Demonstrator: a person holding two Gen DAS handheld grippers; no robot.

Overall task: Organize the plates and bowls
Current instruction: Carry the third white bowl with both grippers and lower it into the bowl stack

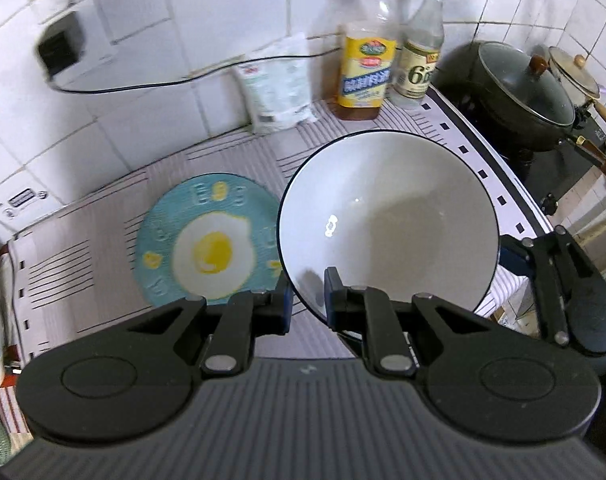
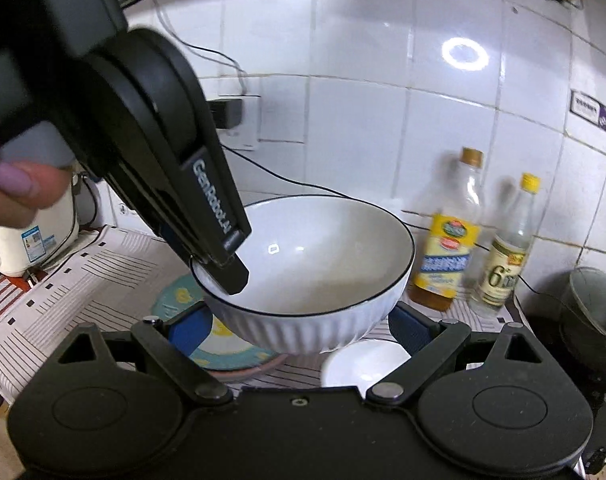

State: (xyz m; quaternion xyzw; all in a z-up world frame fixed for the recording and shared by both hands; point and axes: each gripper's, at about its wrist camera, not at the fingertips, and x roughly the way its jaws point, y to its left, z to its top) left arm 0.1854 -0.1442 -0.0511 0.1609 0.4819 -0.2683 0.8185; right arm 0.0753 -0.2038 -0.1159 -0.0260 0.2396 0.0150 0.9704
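Bowl (image 1: pixel 387 220), white with a thin dark rim and ribbed outside, sits centre-right in the left wrist view and mid-frame in the right wrist view; we see nothing in it but light glints. It is held off the counter. The left gripper (image 1: pixel 308 300) pinches its near rim, one finger (image 1: pixel 333 292) inside the wall and the other outside. In the right wrist view that same gripper comes down from the upper left and bites the bowl's left rim.

The right gripper (image 2: pixel 299 330) has its fingers spread wide, one blue pad (image 2: pixel 189 330) on each side of the bowl's lower wall; we cannot tell whether the pads touch it.

Below the bowl, left of centre, lies a teal plate (image 1: pixel 207 240) with a fried-egg print, flat on the striped cloth (image 1: pixel 83 248). A small white dish (image 2: pixel 363 364) lies low in the right wrist view, just right of the plate, nothing in it.

Upper centre of the left view: an oil bottle (image 1: pixel 367 56) with amber liquid low in it, a clear bottle (image 1: pixel 421 48) with a yellow cap beside it, and a white pouch (image 1: pixel 277 84) against the tiles. A lidded dark wok (image 1: pixel 511 92) sits upper right.
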